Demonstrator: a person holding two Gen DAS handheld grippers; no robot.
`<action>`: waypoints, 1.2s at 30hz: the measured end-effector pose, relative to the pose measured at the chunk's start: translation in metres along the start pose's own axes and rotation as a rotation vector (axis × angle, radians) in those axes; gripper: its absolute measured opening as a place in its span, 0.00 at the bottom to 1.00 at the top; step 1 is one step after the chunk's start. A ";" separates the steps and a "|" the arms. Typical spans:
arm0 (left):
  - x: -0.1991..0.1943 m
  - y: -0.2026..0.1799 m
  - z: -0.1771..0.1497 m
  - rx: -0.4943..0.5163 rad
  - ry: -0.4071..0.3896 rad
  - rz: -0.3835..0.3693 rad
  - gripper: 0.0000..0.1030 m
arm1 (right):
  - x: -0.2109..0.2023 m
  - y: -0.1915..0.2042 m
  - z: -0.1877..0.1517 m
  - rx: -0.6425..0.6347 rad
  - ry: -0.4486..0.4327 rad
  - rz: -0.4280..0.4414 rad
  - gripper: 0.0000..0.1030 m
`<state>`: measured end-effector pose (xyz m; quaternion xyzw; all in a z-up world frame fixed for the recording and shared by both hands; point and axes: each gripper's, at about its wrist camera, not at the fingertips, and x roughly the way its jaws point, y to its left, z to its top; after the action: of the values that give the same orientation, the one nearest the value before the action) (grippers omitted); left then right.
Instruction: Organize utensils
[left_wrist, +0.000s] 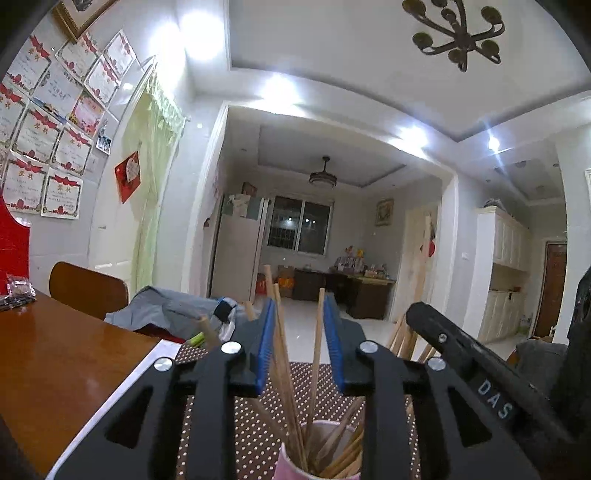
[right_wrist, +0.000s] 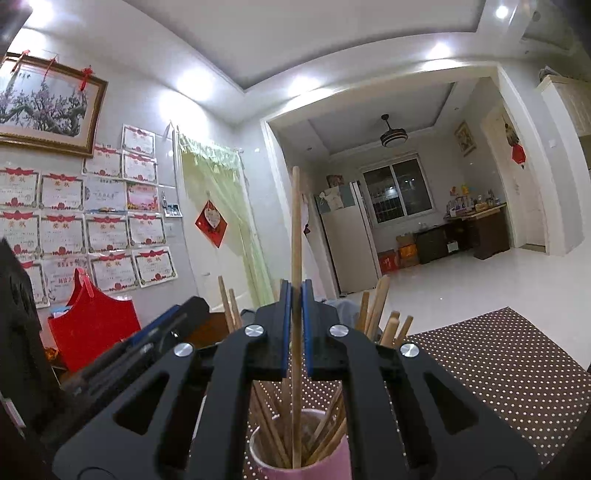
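A pink cup (right_wrist: 332, 463) full of several wooden chopsticks stands on a brown dotted mat (right_wrist: 498, 369), just below both grippers. My right gripper (right_wrist: 295, 291) is shut on one upright chopstick (right_wrist: 296, 229) whose lower end stands inside the cup. My left gripper (left_wrist: 300, 306) is open, its blue pads on either side of two chopsticks (left_wrist: 317, 339) that lean up out of the same cup (left_wrist: 291, 463). The right gripper's black body (left_wrist: 476, 369) shows at the right of the left wrist view.
The dotted mat (left_wrist: 236, 424) lies on a brown wooden table (left_wrist: 55, 362). A brown chair back (left_wrist: 86, 288) and grey clothing (left_wrist: 166, 306) are behind the table. A red bag (right_wrist: 92, 321) stands at the left. The room beyond is open tiled floor.
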<state>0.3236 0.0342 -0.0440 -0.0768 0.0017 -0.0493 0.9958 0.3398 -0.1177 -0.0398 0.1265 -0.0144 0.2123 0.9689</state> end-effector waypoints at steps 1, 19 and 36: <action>-0.002 0.002 0.001 -0.005 0.009 -0.002 0.34 | -0.001 0.001 -0.001 -0.002 0.011 0.001 0.06; -0.045 0.015 0.021 0.048 0.136 0.124 0.54 | -0.026 0.015 -0.005 -0.037 0.148 -0.069 0.53; -0.161 -0.009 0.050 0.134 0.108 0.163 0.65 | -0.132 0.057 0.028 -0.105 0.162 -0.157 0.62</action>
<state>0.1632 0.0488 0.0058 -0.0069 0.0584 0.0277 0.9979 0.1973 -0.1288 -0.0098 0.0590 0.0627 0.1442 0.9858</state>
